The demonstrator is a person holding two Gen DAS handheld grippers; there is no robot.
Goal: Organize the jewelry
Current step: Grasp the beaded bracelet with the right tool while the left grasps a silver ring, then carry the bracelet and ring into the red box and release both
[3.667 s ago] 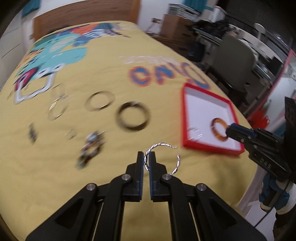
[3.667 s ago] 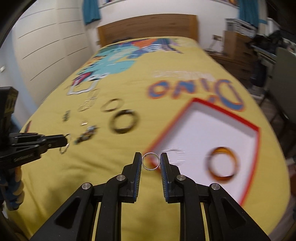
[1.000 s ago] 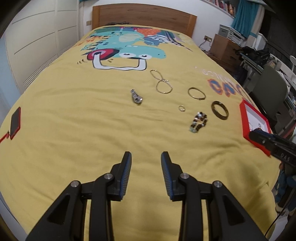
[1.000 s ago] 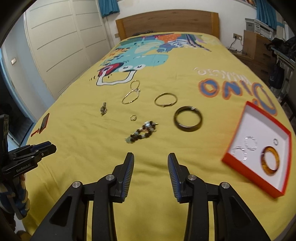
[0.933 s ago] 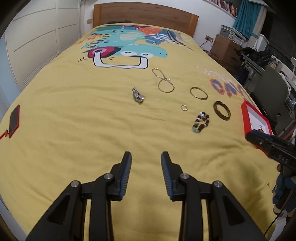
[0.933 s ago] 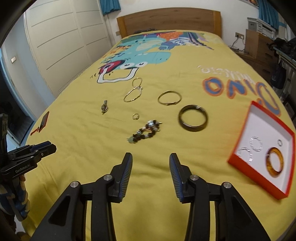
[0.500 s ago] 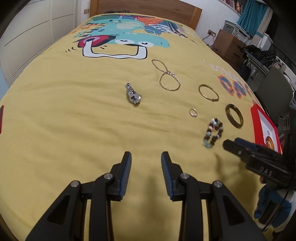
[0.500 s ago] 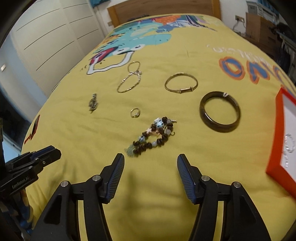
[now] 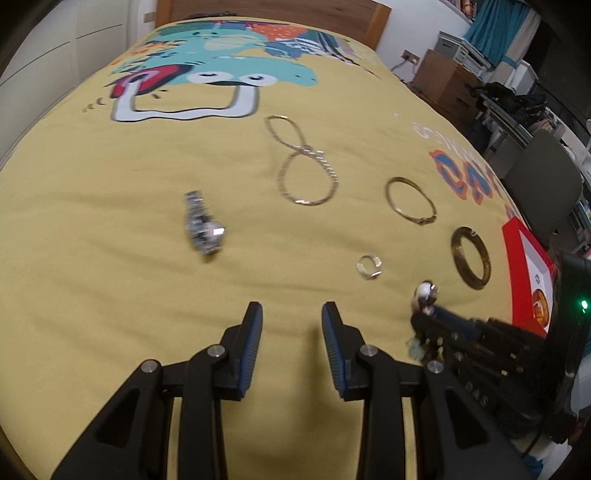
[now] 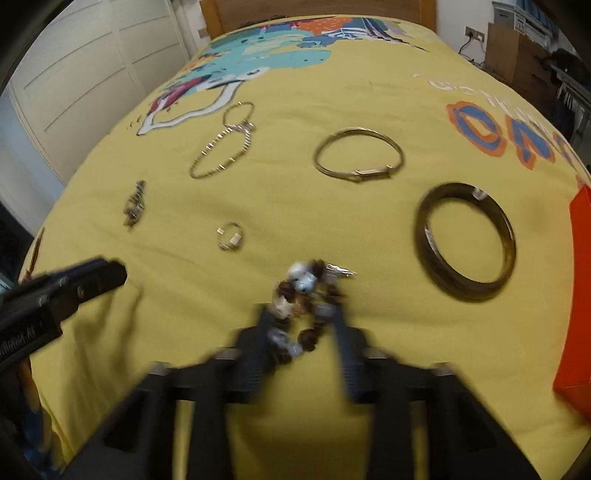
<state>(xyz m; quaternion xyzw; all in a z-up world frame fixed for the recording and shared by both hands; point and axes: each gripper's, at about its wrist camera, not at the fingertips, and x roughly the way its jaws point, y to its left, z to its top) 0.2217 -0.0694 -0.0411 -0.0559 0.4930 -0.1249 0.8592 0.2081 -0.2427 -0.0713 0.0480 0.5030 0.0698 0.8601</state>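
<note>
Both tools lowered toward bed (image 9: 110,258). Right tool (image 10: 299,325) closing around beaded bracelet (image 10: 306,295), long axis toward 1 o'clock; left tool (image 9: 291,325) part-open, empty, farther off.

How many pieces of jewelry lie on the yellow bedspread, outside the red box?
6: the chain farthest, clasp bangle, dark bangle, watch at left, ring, and beaded bracelet between the right tool's closing fingers.

Ahead of you the bed (image 9: 110,229) wears a yellow cover with a cartoon print, ending at a wooden headboard (image 9: 280,9). White panelled wardrobe doors (image 10: 92,74) stand left; brown drawers (image 9: 447,83) and teal curtains (image 9: 495,22) right.
</note>
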